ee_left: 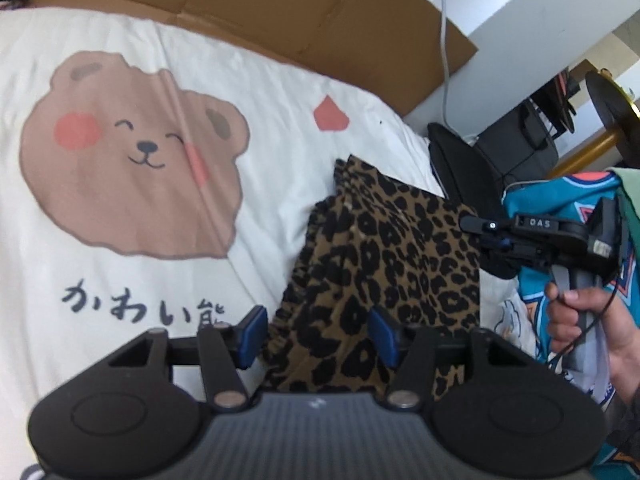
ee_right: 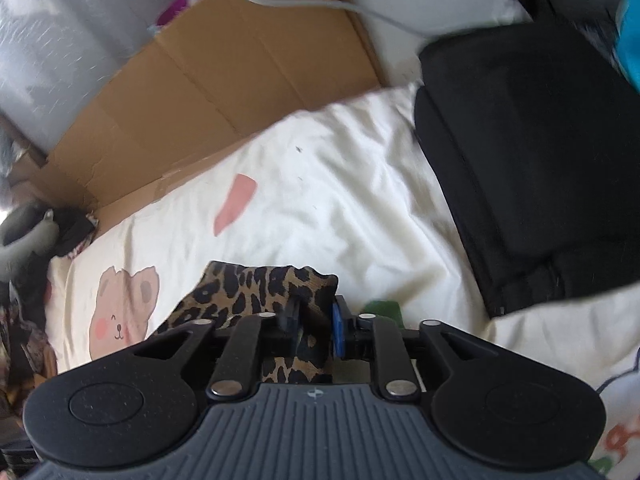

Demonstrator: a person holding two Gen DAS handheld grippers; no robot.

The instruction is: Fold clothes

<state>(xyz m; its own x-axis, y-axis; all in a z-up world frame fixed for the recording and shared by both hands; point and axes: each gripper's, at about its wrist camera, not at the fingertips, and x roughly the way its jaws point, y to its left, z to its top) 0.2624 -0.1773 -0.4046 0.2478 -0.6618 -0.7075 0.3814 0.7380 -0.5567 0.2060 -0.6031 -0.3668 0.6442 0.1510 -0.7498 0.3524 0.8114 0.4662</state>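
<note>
Leopard-print garment [ee_left: 376, 264] lies bunched on a white bedsheet [ee_left: 280, 92] printed with a bear face [ee_left: 128, 152], near the bed's right side. One corner is lifted off the sheet.

Right gripper [ee_right: 316, 328]: jaws pinched on that raised corner, cloth squeezed between the pads and draping back under the tool. From the left wrist view it sits at the garment's far right edge, a hand [ee_left: 584, 320] wrapped around its handle.

Left gripper [ee_left: 318, 332]: jaws spread wide, nothing between them, hovering over the near gathered edge, one blue pad above the sheet and the other above the cloth.

Folded black item [ee_right: 532, 168] lies well apart on the bed's far side; cardboard [ee_right: 224, 76] lines the edge beyond it.

Step in hand, as I judge it: getting a second hold so the piece can be spread before folding. To do it well, bring the left jaws down on the elastic-looking hem, catch one layer only, then draw both hands apart until the fabric is taut and flat. Risk: grabbing bedsheet along with cloth.
</note>
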